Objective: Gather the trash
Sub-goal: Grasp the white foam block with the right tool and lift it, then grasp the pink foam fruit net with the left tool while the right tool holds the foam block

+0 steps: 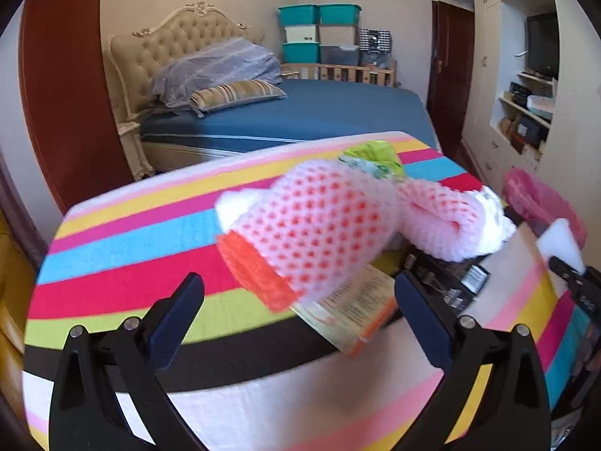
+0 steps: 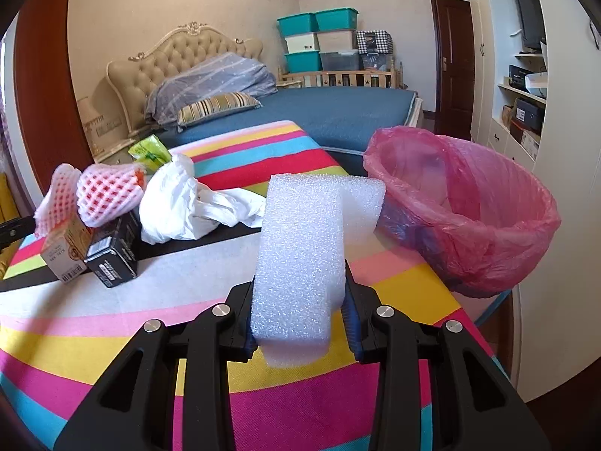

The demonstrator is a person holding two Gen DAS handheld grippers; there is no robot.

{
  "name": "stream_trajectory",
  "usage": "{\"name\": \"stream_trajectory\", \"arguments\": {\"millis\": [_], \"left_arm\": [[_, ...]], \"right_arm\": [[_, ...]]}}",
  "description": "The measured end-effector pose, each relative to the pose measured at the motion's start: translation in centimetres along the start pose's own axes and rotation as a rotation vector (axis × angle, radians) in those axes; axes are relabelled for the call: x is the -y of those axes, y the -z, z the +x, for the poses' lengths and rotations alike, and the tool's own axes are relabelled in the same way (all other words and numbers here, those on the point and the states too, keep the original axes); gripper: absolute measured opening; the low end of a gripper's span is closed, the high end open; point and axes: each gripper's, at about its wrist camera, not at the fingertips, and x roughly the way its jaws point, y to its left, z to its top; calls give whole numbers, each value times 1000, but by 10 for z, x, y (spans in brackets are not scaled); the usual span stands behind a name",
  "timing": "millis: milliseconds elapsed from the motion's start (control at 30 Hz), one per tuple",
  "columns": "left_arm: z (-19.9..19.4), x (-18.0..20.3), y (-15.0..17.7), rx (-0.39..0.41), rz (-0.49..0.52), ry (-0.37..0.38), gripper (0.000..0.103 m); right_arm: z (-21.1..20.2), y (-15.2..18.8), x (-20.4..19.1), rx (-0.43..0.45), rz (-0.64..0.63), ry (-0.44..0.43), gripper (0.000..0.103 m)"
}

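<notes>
My right gripper (image 2: pixel 298 302) is shut on a white foam block (image 2: pixel 304 248), held just above the striped tablecloth (image 2: pixel 112 338). To its right stands a bin lined with a pink bag (image 2: pixel 469 206). My left gripper (image 1: pixel 300 317) is open. Just ahead of its fingers a pink foam fruit net (image 1: pixel 319 233) lies on a paper carton (image 1: pixel 357 308), with nothing gripped. A second foam net (image 1: pixel 439 218), a black box (image 1: pixel 450 282) and a green wrapper (image 1: pixel 375 154) lie behind. A crumpled white plastic bag (image 2: pixel 176 203) sits beside that pile.
A bed with a blue sheet (image 2: pixel 338 112) stands beyond the table, with storage boxes (image 2: pixel 319 37) stacked at the far wall. White shelving (image 2: pixel 526 86) runs along the right side. The table edge drops off near the bin.
</notes>
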Motion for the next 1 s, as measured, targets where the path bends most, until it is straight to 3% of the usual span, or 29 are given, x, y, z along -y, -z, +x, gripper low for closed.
{"name": "stream_trajectory", "arguments": {"millis": [167, 300, 400, 533, 800, 867, 900, 1000], "left_arm": [[-10, -13, -3, 38, -11, 38, 98], [0, -16, 0, 13, -9, 34, 98], [11, -28, -2, 3, -87, 26, 98], [15, -46, -8, -1, -146, 82, 98], [54, -58, -23, -95, -203, 217, 96], [55, -54, -18, -88, -224, 282, 62], [54, -51, -16, -84, -231, 321, 50], [40, -43, -12, -24, -197, 274, 25]], "right_arm": [[-15, -2, -9, 47, -28, -7, 35], [-26, -7, -20, 80, -40, -31, 35], [-34, -8, -30, 102, -71, -41, 35], [-37, -8, -37, 112, -85, -43, 35], [-36, -4, -47, 100, -98, -64, 35], [-36, -3, -47, 99, -99, -65, 35], [-36, -3, -47, 97, -97, -65, 35], [-35, -2, -47, 90, -95, -65, 35]]}}
